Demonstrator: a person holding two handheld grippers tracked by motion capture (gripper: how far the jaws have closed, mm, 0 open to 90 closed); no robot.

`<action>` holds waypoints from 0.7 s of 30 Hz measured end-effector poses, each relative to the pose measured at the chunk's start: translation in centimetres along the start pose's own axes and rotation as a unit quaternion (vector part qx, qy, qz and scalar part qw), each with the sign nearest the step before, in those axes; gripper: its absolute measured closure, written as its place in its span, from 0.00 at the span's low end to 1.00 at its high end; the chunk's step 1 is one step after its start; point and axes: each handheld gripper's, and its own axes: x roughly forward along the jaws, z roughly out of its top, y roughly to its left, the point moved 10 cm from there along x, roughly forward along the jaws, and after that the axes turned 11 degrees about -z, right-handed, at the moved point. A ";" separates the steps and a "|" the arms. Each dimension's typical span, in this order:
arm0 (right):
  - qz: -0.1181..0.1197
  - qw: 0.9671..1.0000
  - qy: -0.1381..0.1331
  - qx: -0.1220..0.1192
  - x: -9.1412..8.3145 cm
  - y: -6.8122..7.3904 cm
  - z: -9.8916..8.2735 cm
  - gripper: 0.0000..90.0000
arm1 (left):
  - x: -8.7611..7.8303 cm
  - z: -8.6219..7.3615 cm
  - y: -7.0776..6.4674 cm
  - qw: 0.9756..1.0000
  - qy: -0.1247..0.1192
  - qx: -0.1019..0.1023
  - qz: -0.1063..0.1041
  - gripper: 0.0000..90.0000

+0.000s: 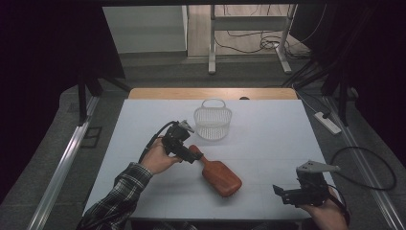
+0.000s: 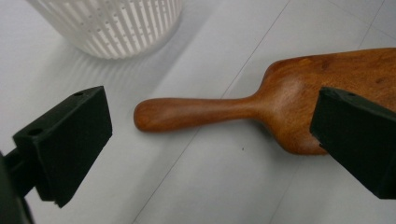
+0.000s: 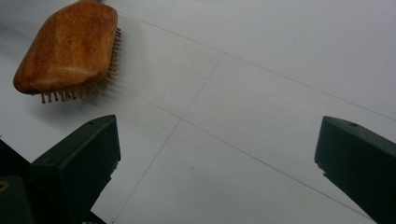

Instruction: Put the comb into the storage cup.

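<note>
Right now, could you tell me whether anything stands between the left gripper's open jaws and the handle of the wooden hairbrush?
Nothing visible does. The left gripper is open, and the hairbrush handle lies on bare table between its jaws. The white basket stands off to the side, apart from the handle.
</note>
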 end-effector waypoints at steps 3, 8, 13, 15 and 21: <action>0.000 1.000 0.000 -0.001 0.0 0.0 0.0 0.01 | 0.4 0.4 0.0 1.000 0.001 0.000 -0.005 0.00; 0.000 1.000 0.000 -0.001 0.0 0.0 0.0 0.01 | 1.1 0.9 0.2 1.000 0.003 0.003 -0.006 0.01; -0.001 1.000 0.001 -0.001 0.0 0.0 0.0 0.01 | 1.4 1.5 0.1 1.000 0.009 0.009 -0.006 0.15; -0.001 1.000 0.001 -0.001 0.0 0.0 0.0 0.01 | 1.5 1.5 0.1 1.000 0.009 0.010 -0.007 0.24; -0.001 1.000 0.002 -0.002 0.0 0.0 0.0 0.01 | 1.8 1.9 0.1 1.000 0.016 0.011 -0.011 0.53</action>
